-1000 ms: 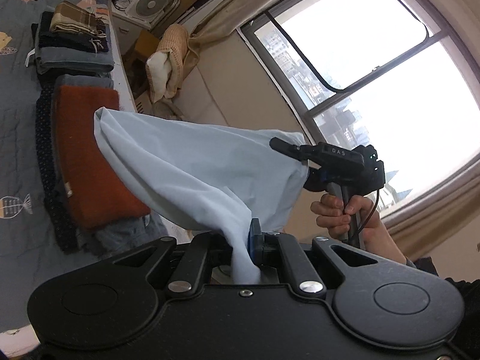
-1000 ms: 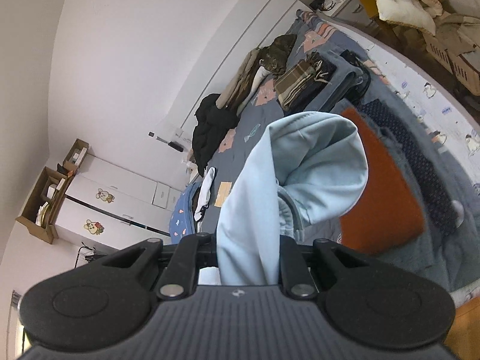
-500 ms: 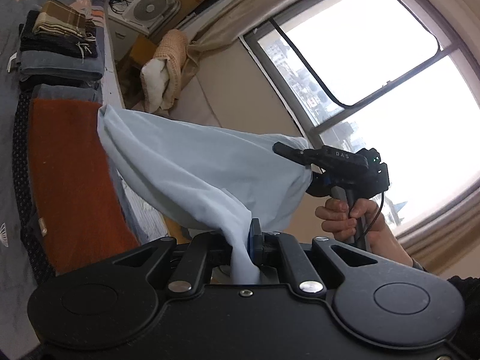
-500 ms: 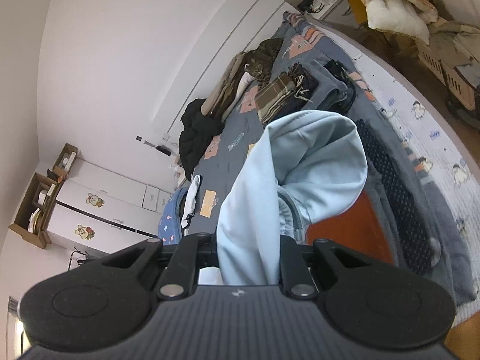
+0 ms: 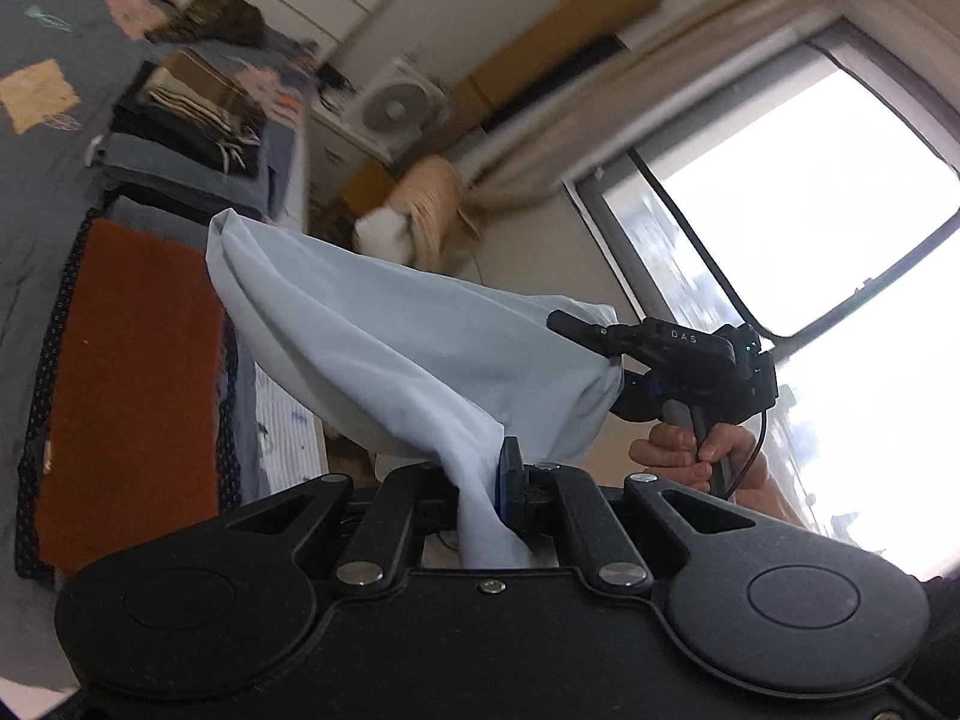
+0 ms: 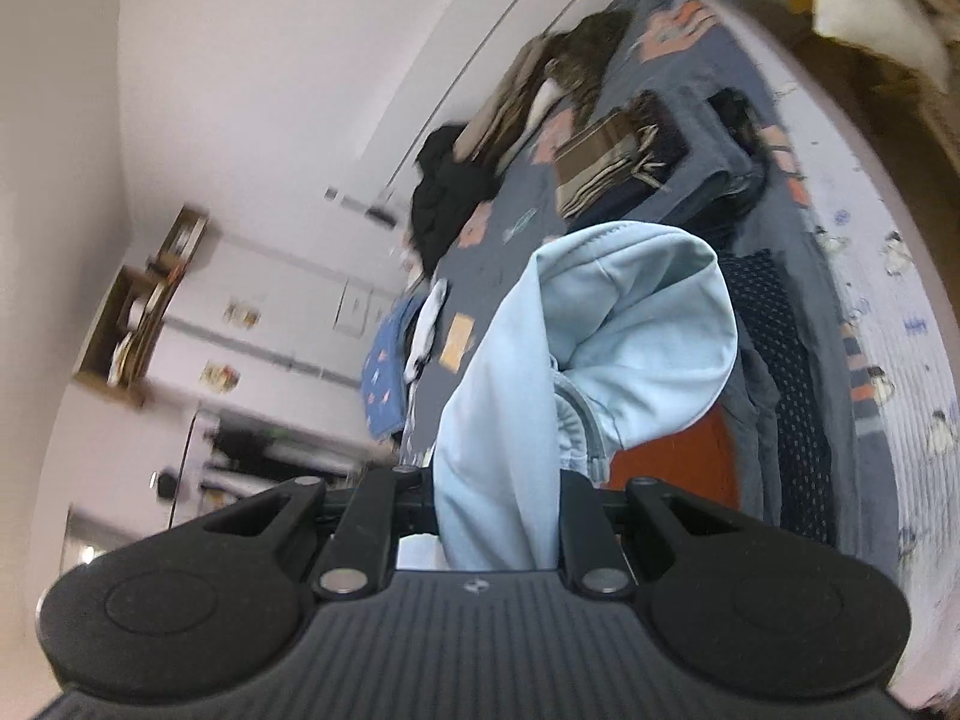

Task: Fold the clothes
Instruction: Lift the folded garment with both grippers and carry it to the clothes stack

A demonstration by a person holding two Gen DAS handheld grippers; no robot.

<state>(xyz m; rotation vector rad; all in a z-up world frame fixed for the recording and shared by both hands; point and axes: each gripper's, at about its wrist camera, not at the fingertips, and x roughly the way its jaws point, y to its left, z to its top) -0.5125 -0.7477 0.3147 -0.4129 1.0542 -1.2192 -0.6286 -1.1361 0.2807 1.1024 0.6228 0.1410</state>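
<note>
A light blue hooded garment (image 5: 396,360) hangs in the air between both grippers, beside the bed. My left gripper (image 5: 480,480) is shut on one bunched edge of it. My right gripper (image 5: 585,330) shows across from it in the left wrist view, shut on the other end. In the right wrist view the right gripper (image 6: 498,480) pinches the garment (image 6: 624,336), whose hood and zipper droop forward. The fingertips are hidden by cloth.
A bed with a grey-blue quilt (image 5: 36,192) carries folded stacks: an orange item on dark dotted cloth (image 5: 132,372) and a plaid-topped pile (image 5: 186,120). Unfolded clothes (image 6: 540,96) lie by the wall. A fan (image 5: 390,108), a window (image 5: 810,228) and cabinets (image 6: 270,324) surround it.
Both grippers have swung with the garment still held; the views have tilted and blurred, showing more of the bed's far end. The grip on the garment is unchanged.
</note>
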